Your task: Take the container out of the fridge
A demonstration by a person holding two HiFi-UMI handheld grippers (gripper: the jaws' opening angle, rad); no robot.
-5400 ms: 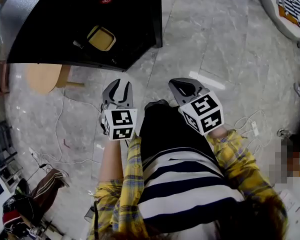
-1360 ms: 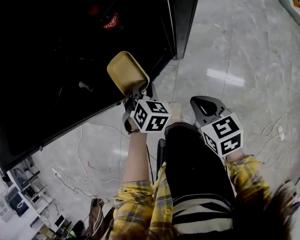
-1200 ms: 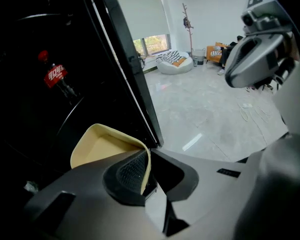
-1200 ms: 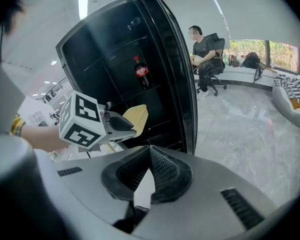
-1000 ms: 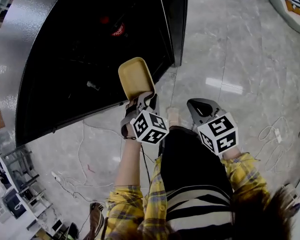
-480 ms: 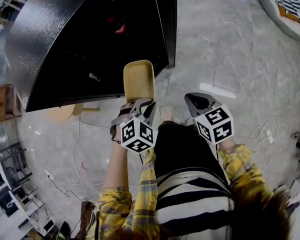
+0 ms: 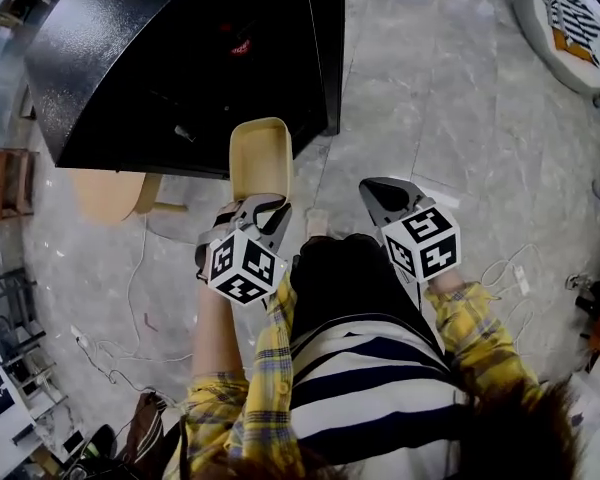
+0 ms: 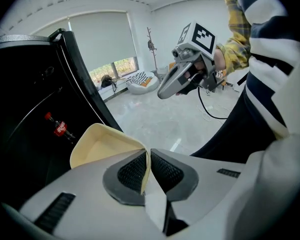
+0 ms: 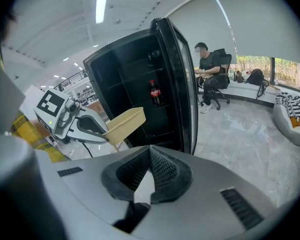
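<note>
container (image 7: 260, 158) at frame centre, clear of fridge (image 7: 180, 58) at upper left, rim pinched in left gripper (image 7: 255, 213) jaws. right gripper (image 7: 380, 196) pressed together, empty. removal looks done; door open, set-down pending.

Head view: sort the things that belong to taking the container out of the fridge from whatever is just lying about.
Job in hand: container, clamped by its wall in the left gripper; open fridge; right gripper, shut and empty.

Lying about: cola bottle in the fridge; wooden stool; floor cables; seated person.
</note>
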